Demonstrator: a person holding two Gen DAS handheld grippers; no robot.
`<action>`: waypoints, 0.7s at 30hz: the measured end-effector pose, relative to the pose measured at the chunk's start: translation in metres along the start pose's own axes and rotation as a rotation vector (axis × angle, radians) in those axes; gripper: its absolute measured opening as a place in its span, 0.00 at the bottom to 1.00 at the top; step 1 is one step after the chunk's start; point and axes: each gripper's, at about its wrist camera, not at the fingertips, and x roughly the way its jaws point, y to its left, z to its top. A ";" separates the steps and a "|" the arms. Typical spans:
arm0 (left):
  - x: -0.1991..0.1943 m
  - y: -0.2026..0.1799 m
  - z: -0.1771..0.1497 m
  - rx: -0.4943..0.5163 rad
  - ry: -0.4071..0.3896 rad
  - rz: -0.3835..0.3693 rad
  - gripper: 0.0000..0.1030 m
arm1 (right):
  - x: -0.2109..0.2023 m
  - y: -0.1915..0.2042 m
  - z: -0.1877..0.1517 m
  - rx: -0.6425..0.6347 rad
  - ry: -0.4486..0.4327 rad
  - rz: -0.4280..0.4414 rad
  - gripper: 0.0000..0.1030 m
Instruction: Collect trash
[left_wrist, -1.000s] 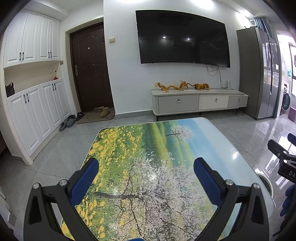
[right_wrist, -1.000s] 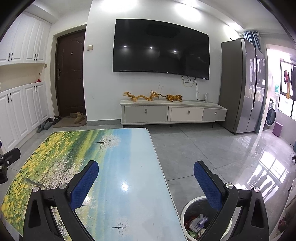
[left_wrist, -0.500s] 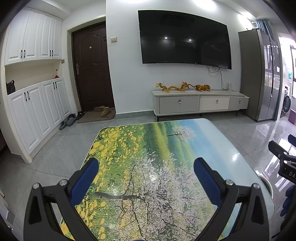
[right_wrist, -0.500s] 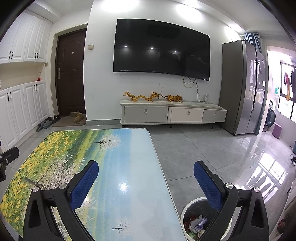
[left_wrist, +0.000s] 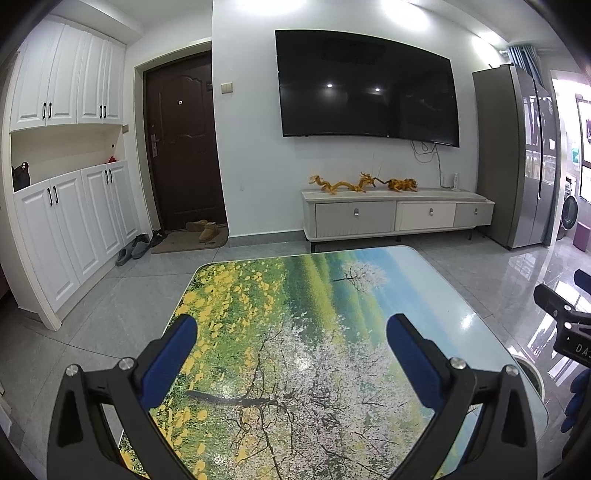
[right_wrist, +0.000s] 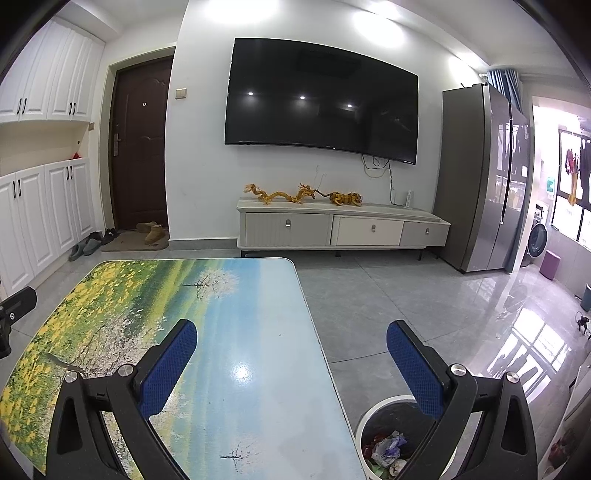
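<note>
Left wrist view shows the left gripper (left_wrist: 291, 332) with its blue-padded fingers (left_wrist: 170, 360) spread wide and nothing between them, hovering over the table (left_wrist: 295, 295) with its printed blossom-and-meadow top, while the right gripper (left_wrist: 561, 314) pokes in at the right edge. From the right wrist, the right gripper (right_wrist: 291, 336) is likewise spread and empty, hanging over the table's (right_wrist: 240, 314) right edge, and the trash (right_wrist: 386, 448) lies crumpled inside the white-rimmed bin (right_wrist: 364, 417) on the floor just beside that edge, partly behind the right finger. Beyond stand the TV cabinet (right_wrist: 343, 229), the wall television (right_wrist: 321, 107) and the dark door (right_wrist: 138, 144).
</note>
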 end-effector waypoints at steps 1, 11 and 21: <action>-0.001 -0.001 -0.001 0.002 -0.006 -0.001 1.00 | -0.001 0.000 0.000 -0.001 -0.001 -0.001 1.00; -0.001 0.004 0.000 -0.008 -0.004 0.016 1.00 | 0.002 0.002 0.000 -0.007 0.003 0.003 1.00; 0.003 0.006 0.001 -0.022 0.011 0.031 1.00 | 0.006 -0.001 -0.001 0.000 0.014 0.001 1.00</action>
